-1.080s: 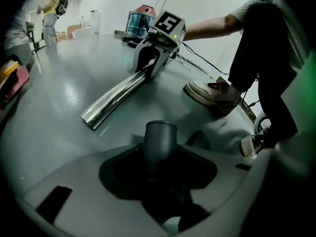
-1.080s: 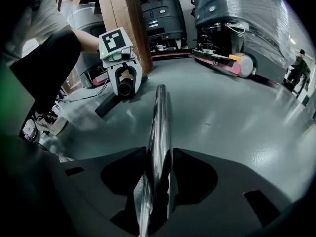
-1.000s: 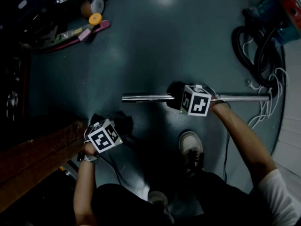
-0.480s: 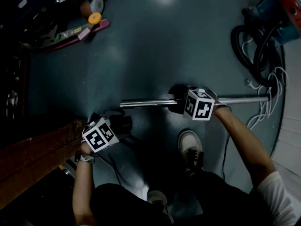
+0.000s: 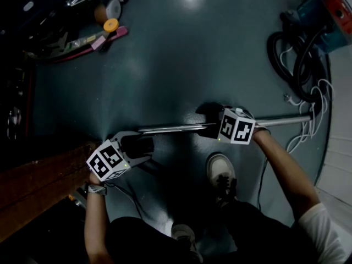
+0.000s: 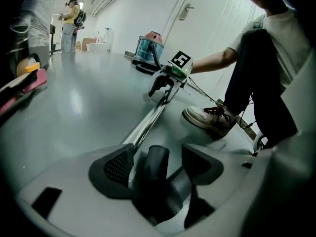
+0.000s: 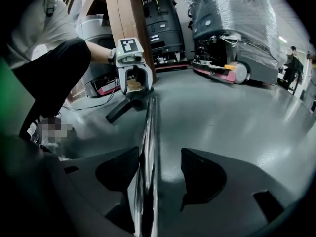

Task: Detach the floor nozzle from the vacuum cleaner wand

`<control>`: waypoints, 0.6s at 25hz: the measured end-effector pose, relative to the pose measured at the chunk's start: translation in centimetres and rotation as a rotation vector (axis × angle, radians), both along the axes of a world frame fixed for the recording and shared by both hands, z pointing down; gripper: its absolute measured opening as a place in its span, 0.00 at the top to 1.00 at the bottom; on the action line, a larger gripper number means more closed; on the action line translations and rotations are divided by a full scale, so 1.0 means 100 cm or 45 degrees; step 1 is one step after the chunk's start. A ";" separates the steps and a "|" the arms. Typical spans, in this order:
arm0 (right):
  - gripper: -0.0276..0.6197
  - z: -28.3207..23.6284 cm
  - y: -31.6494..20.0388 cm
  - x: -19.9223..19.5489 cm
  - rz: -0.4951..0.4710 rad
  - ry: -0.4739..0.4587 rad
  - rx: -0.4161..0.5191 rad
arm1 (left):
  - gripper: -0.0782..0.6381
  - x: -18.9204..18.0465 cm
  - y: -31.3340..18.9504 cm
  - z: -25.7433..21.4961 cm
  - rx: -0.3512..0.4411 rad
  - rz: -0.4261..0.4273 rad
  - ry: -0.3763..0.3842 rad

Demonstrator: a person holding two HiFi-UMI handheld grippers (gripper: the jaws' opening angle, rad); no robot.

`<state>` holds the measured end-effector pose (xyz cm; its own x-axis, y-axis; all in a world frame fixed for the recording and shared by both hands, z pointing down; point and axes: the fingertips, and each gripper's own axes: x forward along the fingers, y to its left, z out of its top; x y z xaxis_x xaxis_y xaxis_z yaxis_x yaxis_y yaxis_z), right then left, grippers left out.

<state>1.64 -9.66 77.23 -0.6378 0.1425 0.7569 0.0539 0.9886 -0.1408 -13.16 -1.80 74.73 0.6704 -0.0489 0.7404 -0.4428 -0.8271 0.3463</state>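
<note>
While both sets of tongs have just been opening, neither one is gripping anything now.

Left tongs (image 6: 158,152): jaws wide. The dark neck of the nozzle (image 6: 157,168) stands between them with its open end up. Neither pad presses on it.

Right tongs (image 7: 160,154): jaws wide too. The wand (image 5: 176,127) runs between them, hard up by the left-hand pad in the right gripper view. The other pad is well clear of it.

Wand: chrome tube lying flat on the floor (image 5: 181,54), left to right across the head view. One end reaches the cables (image 5: 309,130) on the right. The other end stops just beside the nozzle neck, at the left tongs. In the left gripper view that end sits next to the neck, not plugged into it.

Nozzle: on the floor at the lower left of the head view, under the left tongs and next to a wooden board (image 5: 38,180). Only the neck shows clearly, the rest is too dark to make out.

Both tongs point down at an angle and face each other along the wand. Each one shows in the other's view.

A shoe (image 5: 221,168) is planted on the floor near the right tongs, on the person's side of the wand.

The vacuum (image 5: 325,7) with its coiled hose (image 5: 286,48) sits top right, well apart from the nozzle.
</note>
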 end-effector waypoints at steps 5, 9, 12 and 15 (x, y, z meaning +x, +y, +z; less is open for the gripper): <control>0.55 -0.020 -0.019 0.004 0.110 -0.073 0.016 | 0.52 0.001 -0.005 -0.011 0.024 -0.059 0.075; 0.55 -0.055 -0.046 0.004 0.263 -0.190 0.108 | 0.65 -0.008 -0.022 -0.027 0.133 -0.141 0.081; 0.58 -0.085 -0.058 0.002 0.347 -0.278 0.142 | 0.78 -0.018 -0.046 -0.048 0.274 -0.253 0.088; 0.82 -0.113 -0.067 0.001 0.445 -0.366 0.196 | 0.88 -0.026 -0.064 -0.065 0.412 -0.338 0.051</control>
